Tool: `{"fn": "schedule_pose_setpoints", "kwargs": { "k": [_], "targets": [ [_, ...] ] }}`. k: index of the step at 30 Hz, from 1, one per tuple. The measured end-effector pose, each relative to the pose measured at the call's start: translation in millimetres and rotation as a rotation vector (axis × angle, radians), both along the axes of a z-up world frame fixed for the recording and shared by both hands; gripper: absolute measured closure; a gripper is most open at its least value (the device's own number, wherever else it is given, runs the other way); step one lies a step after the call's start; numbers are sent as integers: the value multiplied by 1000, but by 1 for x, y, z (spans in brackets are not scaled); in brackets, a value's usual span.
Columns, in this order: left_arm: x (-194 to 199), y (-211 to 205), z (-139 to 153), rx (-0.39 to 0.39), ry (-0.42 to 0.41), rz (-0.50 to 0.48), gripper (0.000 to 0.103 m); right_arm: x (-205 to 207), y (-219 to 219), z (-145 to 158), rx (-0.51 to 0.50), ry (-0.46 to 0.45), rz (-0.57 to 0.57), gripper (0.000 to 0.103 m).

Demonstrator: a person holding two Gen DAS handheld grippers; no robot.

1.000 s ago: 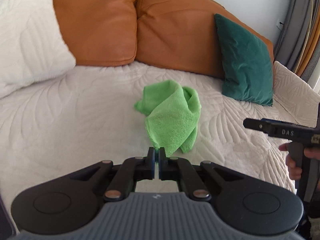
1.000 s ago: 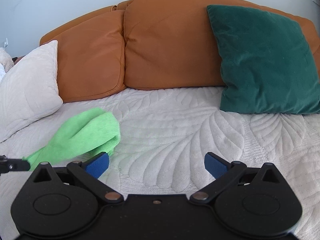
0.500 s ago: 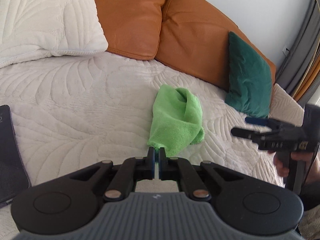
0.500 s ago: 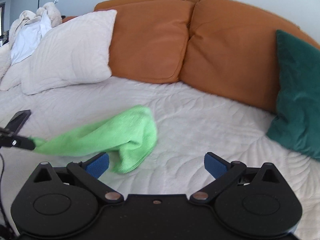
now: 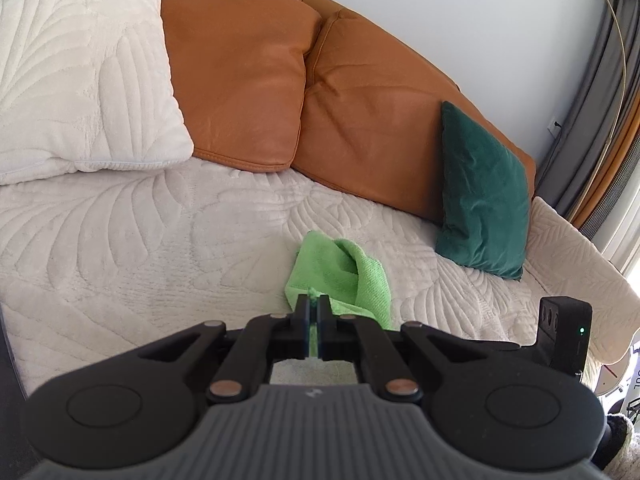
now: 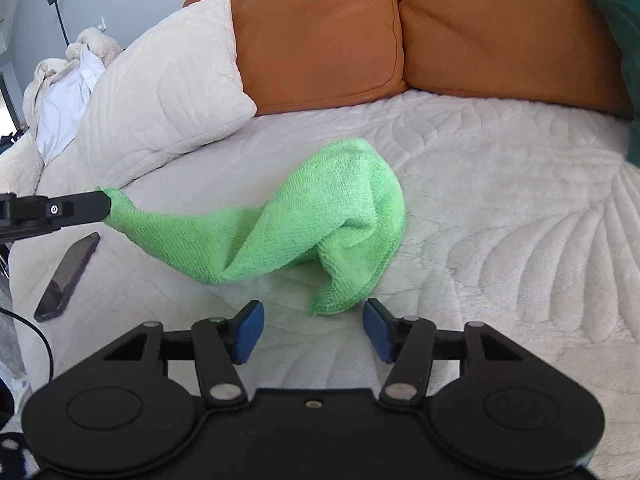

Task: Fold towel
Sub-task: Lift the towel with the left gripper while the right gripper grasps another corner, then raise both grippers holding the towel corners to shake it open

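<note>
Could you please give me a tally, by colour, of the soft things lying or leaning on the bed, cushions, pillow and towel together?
Orange: 2, left cushion and right cushion
Dark green: 1, cushion
White: 1, pillow
Bright green: 1, towel, pinched by the left gripper
Total: 5

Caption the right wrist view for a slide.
Left gripper pinches the green towel's corner while the open right gripper nears its drooping end.
</note>
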State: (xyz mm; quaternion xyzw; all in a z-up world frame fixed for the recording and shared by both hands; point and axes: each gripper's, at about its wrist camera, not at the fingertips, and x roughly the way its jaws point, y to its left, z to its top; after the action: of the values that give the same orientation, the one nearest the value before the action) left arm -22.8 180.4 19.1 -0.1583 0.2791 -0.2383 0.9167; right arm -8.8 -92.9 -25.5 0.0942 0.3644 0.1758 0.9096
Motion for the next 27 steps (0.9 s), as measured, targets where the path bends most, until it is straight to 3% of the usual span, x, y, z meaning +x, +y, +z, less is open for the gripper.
{"fn": "schedule_pose_setpoints", "kwargs": {
  "k": [4,6,8,11,17,27],
  "targets": [
    [0,1,-2,-2,2,2,100,4,2,-5,51,10,-19,53],
    [0,2,-2,1,3,6,100,9,2,-8,79,21,-43,65],
    [0,3,-3,3,6,8,100,13,0,-10,101,38,-56,87],
    [0,3,-3,3,5,12,100,15,-1,-13,95,40,-69,98],
    [-2,2,-2,-38,-32,36,100,3,-11,0,90,-2,-82,100],
    [-27,-17,51,-131,-220,46,100,-46,-69,83,121,-224,-170,100]
  ]
}}
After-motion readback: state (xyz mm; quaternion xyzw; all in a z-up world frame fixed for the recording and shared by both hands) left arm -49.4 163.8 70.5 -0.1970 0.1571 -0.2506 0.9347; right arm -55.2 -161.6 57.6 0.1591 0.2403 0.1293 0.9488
